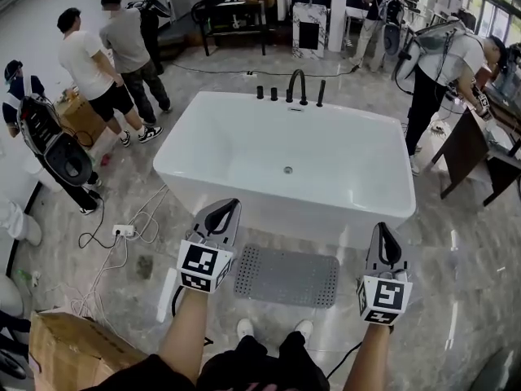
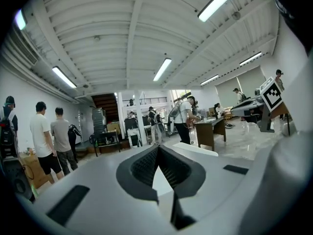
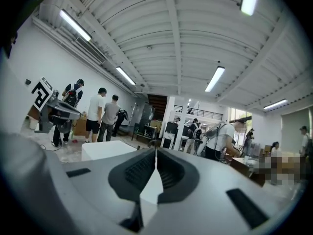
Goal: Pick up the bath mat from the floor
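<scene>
Flat, bath mat [image 1: 286,276] lies lengthwise along bathtub [image 1: 244,169].

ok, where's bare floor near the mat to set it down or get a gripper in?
Free: marble floor right of the bath mat, along the bathtub front wall, below the right gripper. Narrower patch left of the mat, below the left gripper. Crowded: farther left, power strip, cables, cardboard box. Shoes border the mat's near edge.

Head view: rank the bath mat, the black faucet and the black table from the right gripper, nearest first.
1. Bath mat, floor, left of the right gripper.
2. Black faucet, far rim of the bathtub.
3. Black table, far back.
</scene>
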